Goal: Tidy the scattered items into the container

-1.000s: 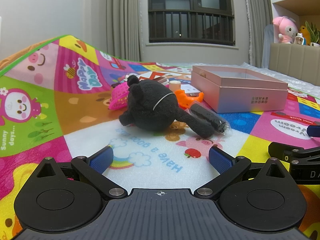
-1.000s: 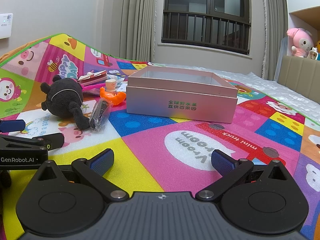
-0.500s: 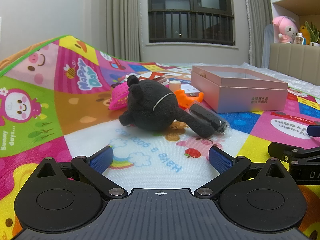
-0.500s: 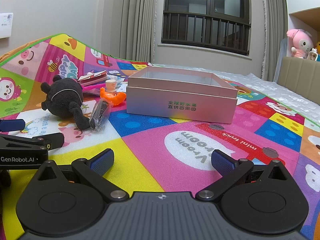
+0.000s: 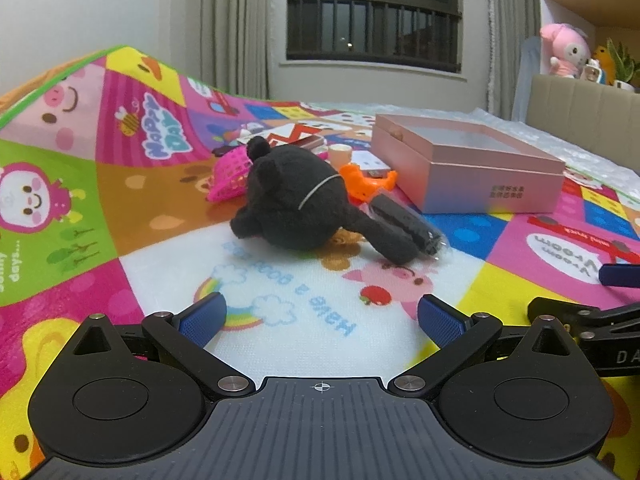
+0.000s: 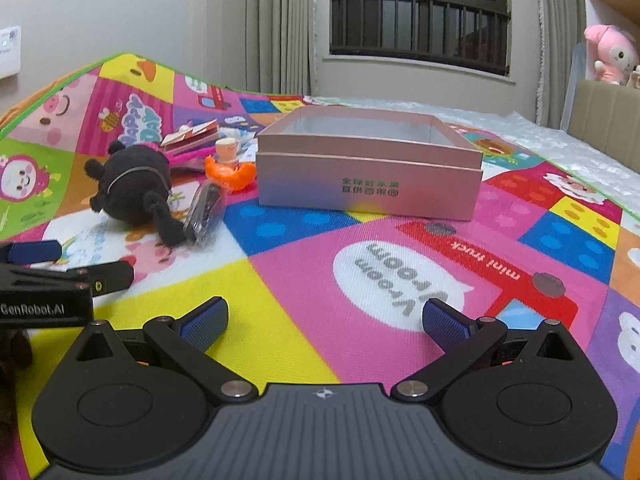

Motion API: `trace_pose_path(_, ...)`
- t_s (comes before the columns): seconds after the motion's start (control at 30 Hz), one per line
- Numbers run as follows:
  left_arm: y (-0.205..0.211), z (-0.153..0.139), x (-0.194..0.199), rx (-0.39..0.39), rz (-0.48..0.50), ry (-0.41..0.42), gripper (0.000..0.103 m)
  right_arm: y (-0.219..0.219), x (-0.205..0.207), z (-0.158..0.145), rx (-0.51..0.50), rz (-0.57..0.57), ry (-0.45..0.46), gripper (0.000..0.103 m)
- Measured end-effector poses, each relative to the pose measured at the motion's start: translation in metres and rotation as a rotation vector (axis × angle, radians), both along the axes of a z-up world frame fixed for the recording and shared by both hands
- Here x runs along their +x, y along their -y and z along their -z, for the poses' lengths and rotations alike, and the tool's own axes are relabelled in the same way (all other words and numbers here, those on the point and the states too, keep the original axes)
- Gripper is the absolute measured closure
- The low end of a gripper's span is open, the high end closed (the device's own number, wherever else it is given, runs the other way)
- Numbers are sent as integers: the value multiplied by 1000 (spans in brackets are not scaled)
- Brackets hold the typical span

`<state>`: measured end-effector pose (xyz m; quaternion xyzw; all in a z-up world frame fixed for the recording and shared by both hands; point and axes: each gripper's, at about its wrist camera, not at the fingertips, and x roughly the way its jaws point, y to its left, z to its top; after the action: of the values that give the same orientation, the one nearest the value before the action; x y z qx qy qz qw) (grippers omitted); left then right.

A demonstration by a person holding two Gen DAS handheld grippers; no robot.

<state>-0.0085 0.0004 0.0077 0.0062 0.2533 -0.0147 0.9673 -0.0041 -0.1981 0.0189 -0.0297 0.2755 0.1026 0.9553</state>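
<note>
A black plush toy [image 5: 296, 204] lies on the colourful play mat, straight ahead of my open, empty left gripper [image 5: 322, 318]. A black item in clear wrap [image 5: 408, 228] lies against its right side. Behind are an orange toy [image 5: 362, 184], a pink mesh item [image 5: 230, 178] and a small cup [image 5: 340, 155]. The open pink box [image 6: 368, 164] stands ahead of my open, empty right gripper [image 6: 324, 322]. The plush [image 6: 132, 188] also shows at the left of the right wrist view.
The play mat [image 6: 280, 280] rises at the far left towards the wall. Cards and papers [image 6: 192, 138] lie behind the toys. The left gripper's side [image 6: 44, 280] shows at the right wrist view's left edge. A shelf with a pink plush [image 5: 564, 50] stands at the far right.
Both views have tilted down and moved slightly nearer to the mat items. Nothing has been taken hold of, and both grippers stay open.
</note>
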Motion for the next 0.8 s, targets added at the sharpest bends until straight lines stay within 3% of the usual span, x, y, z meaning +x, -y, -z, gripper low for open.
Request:
trace_pose_path(0.2, -2, -6, -8, -30, 1, 13, 0, 3, 5, -4, 5, -17, -60, 0)
trace_pose_path(0.43, -10, -16, -12, -59, 3, -4, 0, 0, 5, -4, -6, -11, -65, 0)
trace_pose_path(0.6, -13, -21, -12, -42, 19, -3, 0, -4, -2, -10, -37, -17, -27, 0)
trace_pose_path(0.73, -26, -30, -11, -68, -22, 23, 0, -12, -8, -33, -15, -75, 46, 1)
trace_pose_path(0.77, -31, -32, -11, -83, -32, 29, 0, -15, -6, -39, -15, -88, 54, 10)
trace_pose_path(0.8, -35, -35, -11, -97, -40, 33, 0, -20, -2, -45, -17, -108, 48, 26)
